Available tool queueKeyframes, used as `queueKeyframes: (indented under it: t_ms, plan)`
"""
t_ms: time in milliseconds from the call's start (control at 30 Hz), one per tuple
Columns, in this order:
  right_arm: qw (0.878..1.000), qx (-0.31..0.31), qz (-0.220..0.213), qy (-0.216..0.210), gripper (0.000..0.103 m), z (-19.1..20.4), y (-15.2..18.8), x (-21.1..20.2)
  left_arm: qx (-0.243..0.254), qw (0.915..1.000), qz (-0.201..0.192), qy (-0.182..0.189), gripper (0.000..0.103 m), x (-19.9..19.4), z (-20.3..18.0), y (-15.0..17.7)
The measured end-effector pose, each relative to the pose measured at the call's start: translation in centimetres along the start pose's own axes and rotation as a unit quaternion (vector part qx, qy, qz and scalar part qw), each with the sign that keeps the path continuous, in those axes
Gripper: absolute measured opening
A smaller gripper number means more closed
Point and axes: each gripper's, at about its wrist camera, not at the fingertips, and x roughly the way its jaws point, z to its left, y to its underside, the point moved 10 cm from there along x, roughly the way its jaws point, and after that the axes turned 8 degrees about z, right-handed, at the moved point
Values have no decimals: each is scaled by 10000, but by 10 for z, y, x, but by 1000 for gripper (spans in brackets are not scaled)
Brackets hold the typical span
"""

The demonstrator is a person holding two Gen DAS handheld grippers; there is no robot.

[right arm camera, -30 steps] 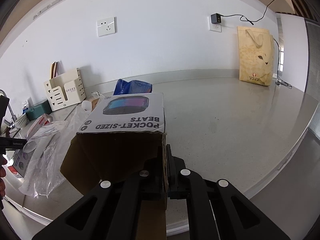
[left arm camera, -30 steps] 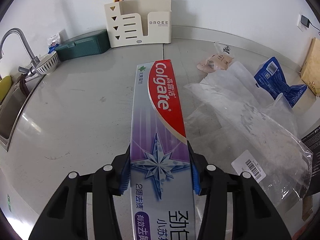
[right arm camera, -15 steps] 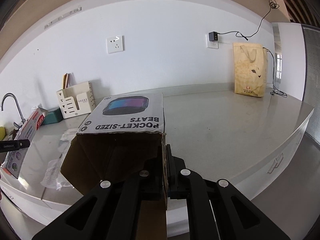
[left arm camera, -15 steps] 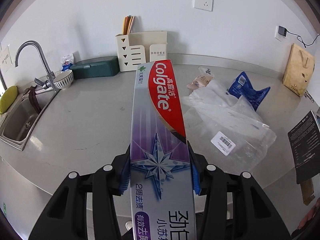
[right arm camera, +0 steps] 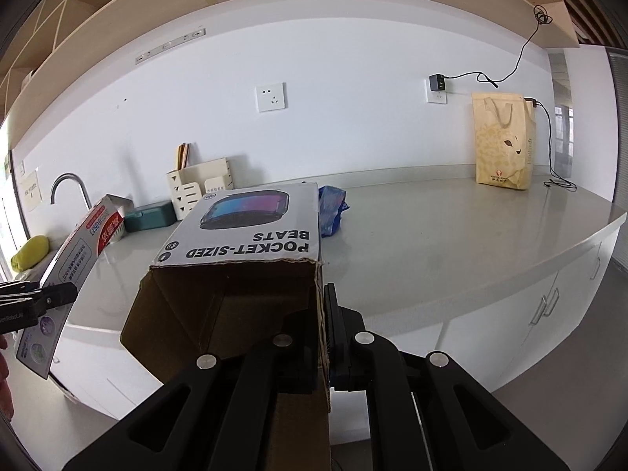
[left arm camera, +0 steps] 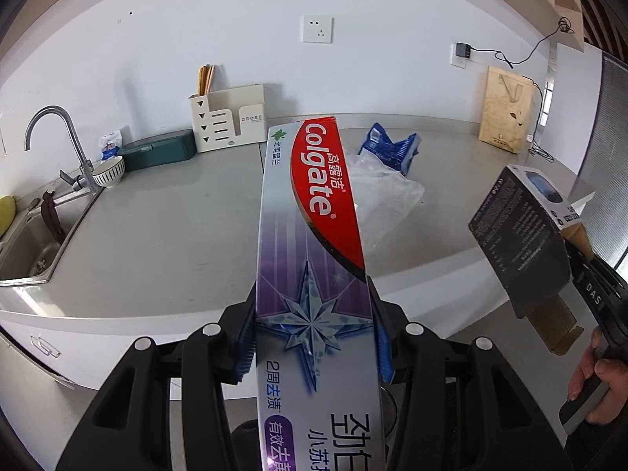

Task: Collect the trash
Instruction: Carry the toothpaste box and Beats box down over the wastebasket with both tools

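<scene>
I note my left gripper (left arm camera: 313, 343) fingers pinching the toothpaste box (left arm camera: 314, 259); my right gripper (right arm camera: 322, 337) fingers clamp the speaker box (right arm camera: 243, 243) flap, both off the tabletop (right arm camera: 431, 227).

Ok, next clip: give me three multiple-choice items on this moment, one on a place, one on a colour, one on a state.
1. Where is the crumpled blue plastic bag?
A. in the steel sink
B. on the grey countertop
C. in the right tool

2. What colour is the lidded rectangular box beside the cream utensil holder?
A. dark green
B. red
C. yellow

3. What is the left tool doing?
A. standing open and empty
B. gripping the long purple-and-red Colgate toothpaste carton
C. pinching a bowl

Answers:
1 B, it lies on the countertop behind the clear plastic bag.
2 A, its lid and sides show dark green.
3 B, both pads press the carton's sides.
</scene>
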Motion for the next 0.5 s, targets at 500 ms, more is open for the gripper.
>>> queueKeyframes:
  t_ms: [500]
  plan:
    - [9965, -250, 796, 81, 8, 16, 93, -4, 340, 9970, 643, 263, 48, 15, -43, 99]
